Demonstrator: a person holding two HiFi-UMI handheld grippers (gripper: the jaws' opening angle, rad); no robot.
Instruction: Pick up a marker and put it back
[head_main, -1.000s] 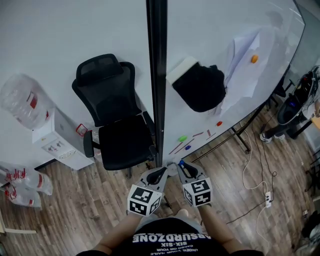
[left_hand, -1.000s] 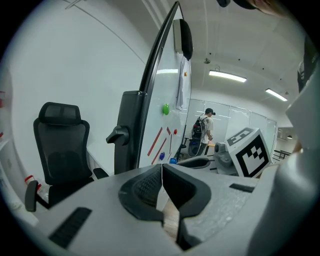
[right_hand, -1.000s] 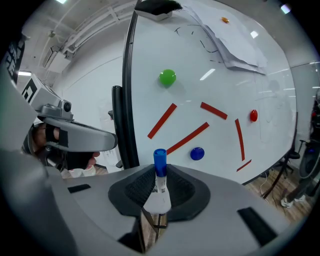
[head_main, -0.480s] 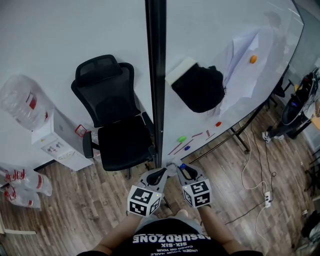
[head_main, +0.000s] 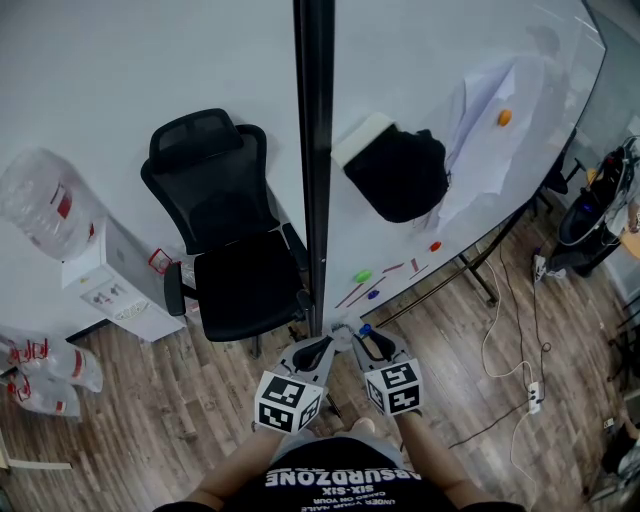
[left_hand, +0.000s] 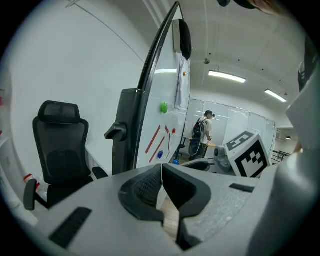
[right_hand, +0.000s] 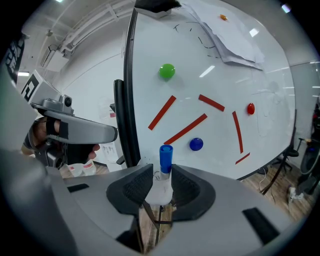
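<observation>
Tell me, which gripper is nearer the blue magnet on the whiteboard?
Right. The right gripper, jaws just opened with a blue-capped marker between them, sits just below the blue magnet; the left gripper sits beside it, farther left.

blue-capped marker (right_hand: 165, 160) — black chair (head_main: 225, 230) — red strips (right_hand: 186, 128)
</observation>
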